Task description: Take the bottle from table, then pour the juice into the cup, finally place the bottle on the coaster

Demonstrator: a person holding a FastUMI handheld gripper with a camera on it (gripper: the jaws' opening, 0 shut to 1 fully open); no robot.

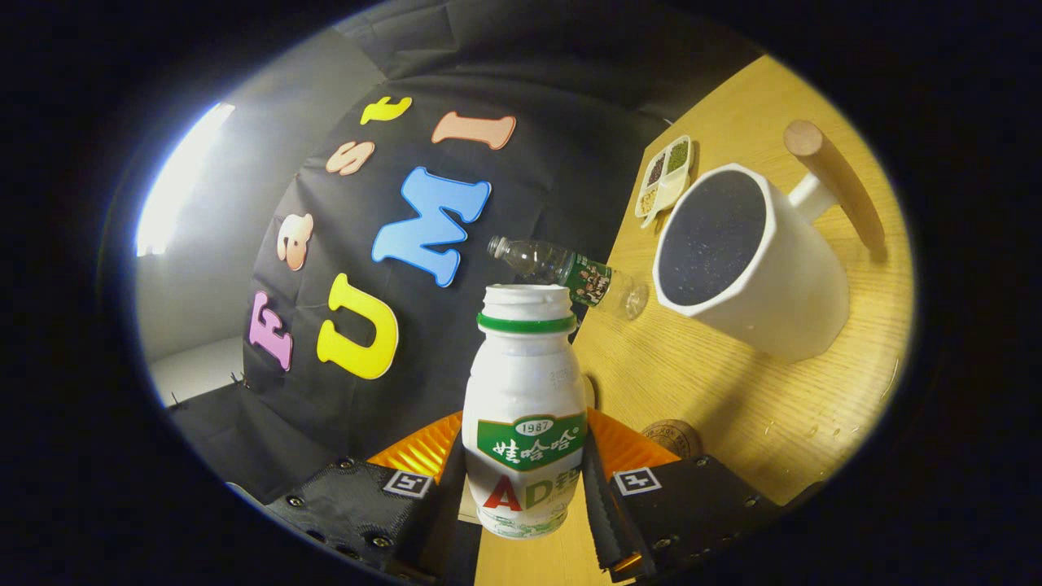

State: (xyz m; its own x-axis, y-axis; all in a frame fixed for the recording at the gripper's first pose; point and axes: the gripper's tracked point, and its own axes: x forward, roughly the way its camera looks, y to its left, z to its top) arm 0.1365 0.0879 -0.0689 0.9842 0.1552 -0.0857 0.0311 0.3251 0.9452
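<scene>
Between the jaws, clamped from both sides: a small white bottle (pixel 525 407), plastic, round-shouldered, with a green ring under a wide foil-sealed mouth and a green-and-white label across the belly. Gripper (pixel 525 488) rolled over to one side, so the wooden desk (pixel 692 382) runs up the scene as a slanted plane with the bottle's top pointing toward the booth's wall. Jaws pinching the bottle low on its body, ribbed pads pressed against the label. Just beyond the bottle's mouth, a clear plastic water bottle (pixel 570 273) with a green label standing on the desk near the wall. Beside that, a big white cup (pixel 757 260), faceted rim, smooth glazed sides, a dark speckled inside, and a round wooden bar handle (pixel 834 183) joined by a white stub. Farther along the desk, a small pale tray (pixel 666 175) split into compartments of dark and green grains. Near the right-hand jaw, a round brown coaster (pixel 674 435), partly hidden, flat on the light-grained wood.
</scene>
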